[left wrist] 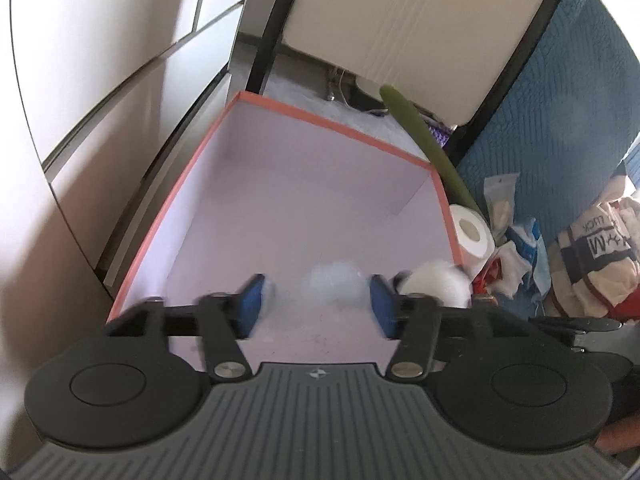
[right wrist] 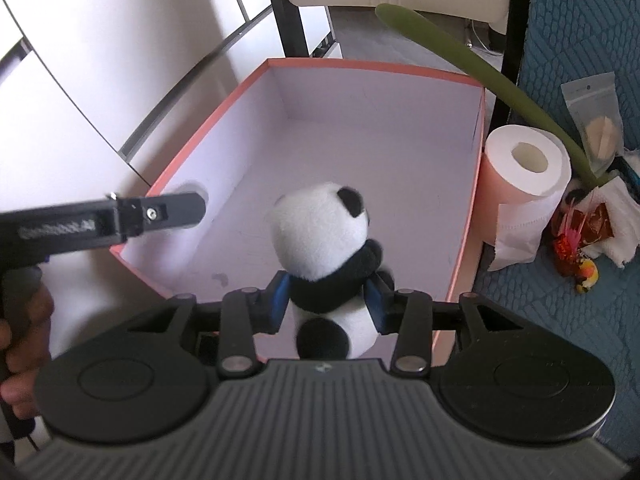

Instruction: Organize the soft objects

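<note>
Panda plush (right wrist: 320,248) black-white; box (right wrist: 372,66) pink rim, lilac inside; quilt (right wrist: 580,20) teal.

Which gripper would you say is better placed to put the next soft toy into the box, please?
The right gripper: its fingers already clamp the panda plush right over the pink-rimmed box. The left gripper is open and holds nothing.

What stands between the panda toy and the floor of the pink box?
Nothing visible: the right gripper holds the panda toy over the pink box, whose floor below is bare. The left gripper is at the left wall.
</note>
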`<state>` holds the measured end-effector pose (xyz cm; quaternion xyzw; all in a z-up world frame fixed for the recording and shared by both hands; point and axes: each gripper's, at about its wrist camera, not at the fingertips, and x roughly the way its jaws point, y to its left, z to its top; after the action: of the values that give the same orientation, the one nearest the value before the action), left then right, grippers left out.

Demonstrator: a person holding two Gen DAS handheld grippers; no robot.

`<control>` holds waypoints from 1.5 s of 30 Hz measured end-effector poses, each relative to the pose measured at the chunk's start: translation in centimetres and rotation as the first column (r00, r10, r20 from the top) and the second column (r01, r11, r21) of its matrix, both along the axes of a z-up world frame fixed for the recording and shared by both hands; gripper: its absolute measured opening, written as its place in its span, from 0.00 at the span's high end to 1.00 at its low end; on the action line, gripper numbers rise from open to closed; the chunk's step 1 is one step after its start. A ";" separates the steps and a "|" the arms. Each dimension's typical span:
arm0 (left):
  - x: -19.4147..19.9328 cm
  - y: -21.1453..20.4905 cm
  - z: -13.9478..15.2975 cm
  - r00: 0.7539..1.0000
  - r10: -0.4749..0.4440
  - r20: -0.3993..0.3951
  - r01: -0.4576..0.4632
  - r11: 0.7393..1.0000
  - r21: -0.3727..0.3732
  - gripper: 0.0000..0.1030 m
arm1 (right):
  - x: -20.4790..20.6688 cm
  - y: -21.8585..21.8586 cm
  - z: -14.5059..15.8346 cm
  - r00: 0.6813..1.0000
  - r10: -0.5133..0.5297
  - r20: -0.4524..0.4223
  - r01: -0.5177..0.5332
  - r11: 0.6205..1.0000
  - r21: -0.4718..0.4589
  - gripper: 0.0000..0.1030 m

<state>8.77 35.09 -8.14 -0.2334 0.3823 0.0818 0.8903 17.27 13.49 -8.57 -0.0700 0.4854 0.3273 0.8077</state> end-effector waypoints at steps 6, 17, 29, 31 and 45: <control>-0.2 -1.3 1.5 1.000 -0.017 0.017 0.016 0.999 0.046 0.39 | 0.0 -1.1 1.5 1.000 -0.021 0.012 0.020 0.999 0.051 0.50; -2.7 -5.4 5.9 0.996 -0.029 0.084 0.021 0.995 0.101 0.39 | -2.2 -5.3 5.4 0.993 -0.060 0.102 0.048 0.992 0.113 0.50; -5.6 -12.5 8.8 0.988 -0.076 0.132 0.058 0.989 0.135 0.39 | -6.1 -13.0 8.1 0.976 -0.122 0.179 0.095 0.983 0.156 0.50; -6.0 -13.9 9.0 0.987 -0.088 0.137 0.069 0.988 0.135 0.39 | -6.7 -14.2 8.3 0.972 -0.136 0.194 0.106 0.982 0.158 0.50; -9.1 -22.3 8.5 0.967 -0.195 0.162 0.175 0.976 0.130 0.39 | -10.8 -23.1 7.6 0.933 -0.281 0.226 0.241 0.953 0.185 0.50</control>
<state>-0.33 12.84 0.35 -0.1512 0.3179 -0.0006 0.9360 6.44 -9.66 -0.95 0.0174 0.3579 0.2420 0.9017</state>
